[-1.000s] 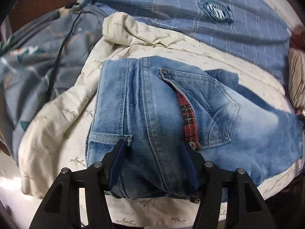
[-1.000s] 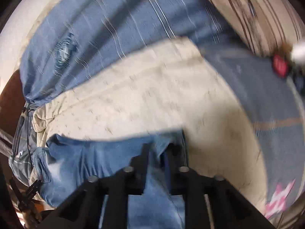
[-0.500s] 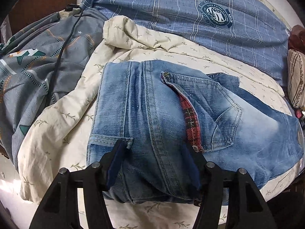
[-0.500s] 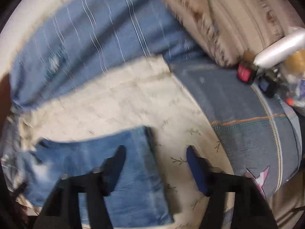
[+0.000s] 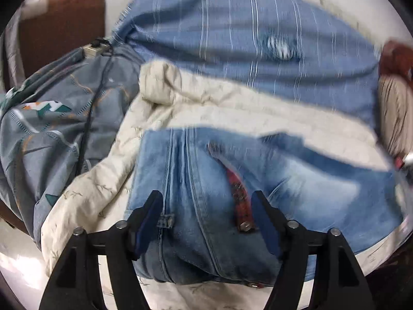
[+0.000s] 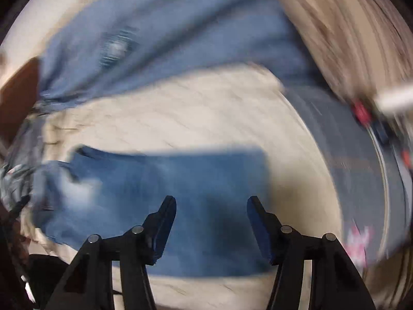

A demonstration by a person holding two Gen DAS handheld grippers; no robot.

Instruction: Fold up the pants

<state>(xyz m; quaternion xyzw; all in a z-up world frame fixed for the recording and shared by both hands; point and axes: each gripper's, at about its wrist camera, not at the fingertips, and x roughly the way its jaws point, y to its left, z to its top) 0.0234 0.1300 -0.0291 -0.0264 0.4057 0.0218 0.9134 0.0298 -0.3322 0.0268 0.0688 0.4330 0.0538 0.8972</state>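
- The left gripper (image 5: 206, 206) has its jaws spread wide over the waist end of the jeans (image 5: 258, 180), gripping nothing.
- The right gripper (image 6: 211, 211) is likewise wide apart above the jeans' leg end, holding nothing.
- The jeans lie folded on the cream sheet (image 5: 206, 108), red plaid pocket lining (image 5: 238, 196) showing.
- Beyond the jeans, a blue striped pillow (image 5: 245, 38) bears a round emblem (image 5: 280, 46), too blurred to read.

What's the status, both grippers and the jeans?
Left gripper open over the jeans at the waist end. Right gripper open, holding nothing. Jeans flat on the cream blanket. Nothing in the way.
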